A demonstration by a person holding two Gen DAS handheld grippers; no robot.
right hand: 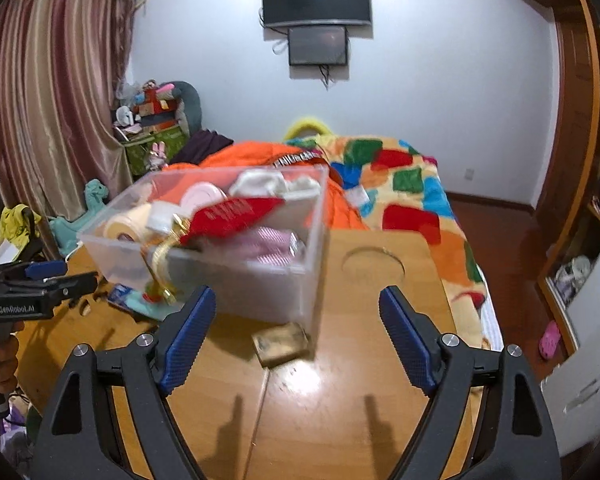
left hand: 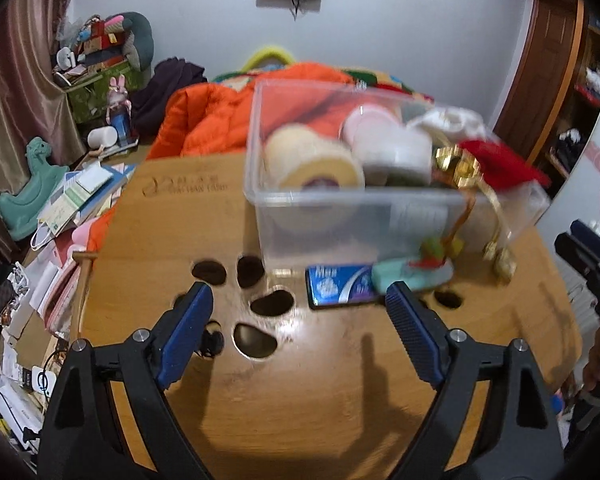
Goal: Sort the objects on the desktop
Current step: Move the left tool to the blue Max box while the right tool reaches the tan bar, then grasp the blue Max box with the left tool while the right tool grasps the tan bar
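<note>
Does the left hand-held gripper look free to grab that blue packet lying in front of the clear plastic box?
Probably yes: the left hand-held gripper stands open, and the blue packet lies flat just ahead on the wooden table, though a mint-green item overlaps its right end.

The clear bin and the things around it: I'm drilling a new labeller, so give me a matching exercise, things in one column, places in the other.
Things:
1. red pouch
2. blue packet
3. brown block
4. tape roll

Places:
A. on the table, at the bin's near right corner
B. inside the clear bin, left end
C. lying on top of the bin's contents
D. on the table, by the cut-outs

Pairs: 1-C, 2-D, 3-A, 4-B
</note>
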